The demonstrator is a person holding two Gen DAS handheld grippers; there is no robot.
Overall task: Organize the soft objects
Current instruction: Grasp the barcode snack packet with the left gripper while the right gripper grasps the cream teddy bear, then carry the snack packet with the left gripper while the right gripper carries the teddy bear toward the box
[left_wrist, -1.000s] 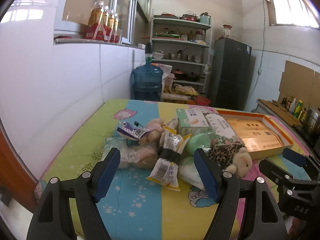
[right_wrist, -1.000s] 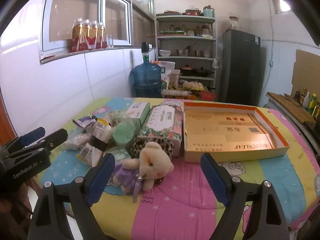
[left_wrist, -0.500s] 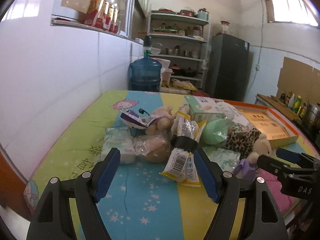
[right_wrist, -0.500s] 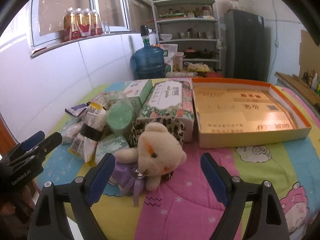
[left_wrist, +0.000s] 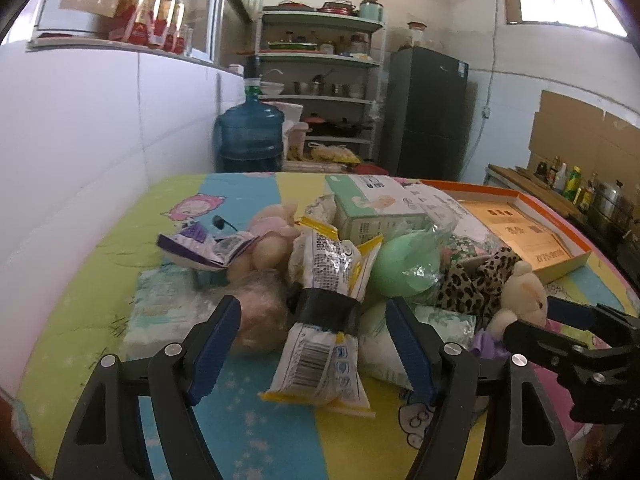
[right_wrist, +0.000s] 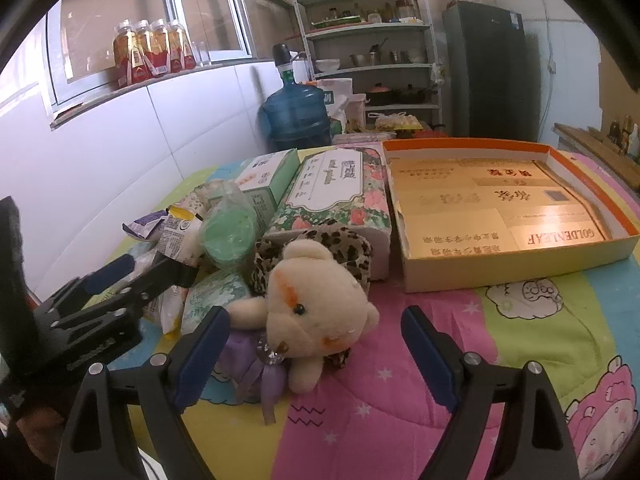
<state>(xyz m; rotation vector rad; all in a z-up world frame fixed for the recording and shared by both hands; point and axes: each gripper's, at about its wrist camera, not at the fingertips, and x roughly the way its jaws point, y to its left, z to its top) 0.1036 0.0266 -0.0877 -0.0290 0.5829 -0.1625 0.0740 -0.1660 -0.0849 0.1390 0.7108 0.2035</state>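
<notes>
A pile of soft goods lies on the colourful quilt [left_wrist: 248, 432]. My left gripper [left_wrist: 316, 344] is open, its blue pads on either side of a yellow-edged snack bag [left_wrist: 324, 320] bound with black tape. Beside the bag sit a wrapped brown bun [left_wrist: 260, 320], a green sponge in plastic [left_wrist: 404, 264] and tissue packs [left_wrist: 160, 312]. My right gripper [right_wrist: 316, 344] is open just short of a cream teddy bear [right_wrist: 316, 304] in a purple dress, which leans on a leopard-print cloth [right_wrist: 320, 244]. The open orange-rimmed box [right_wrist: 500, 208] is empty.
A floral tissue box [right_wrist: 340, 192] and a green carton [right_wrist: 264, 176] stand behind the pile. A white tiled wall [left_wrist: 80, 140] runs along the left. Beyond the bed are a blue water jug [left_wrist: 248, 136], shelves [left_wrist: 320, 60] and a dark fridge [left_wrist: 428, 112].
Both grippers have moved forward and lower toward the pile. The snack bag now sits between the left pads, and the bear is much nearer the right gripper. Both stay open.
</notes>
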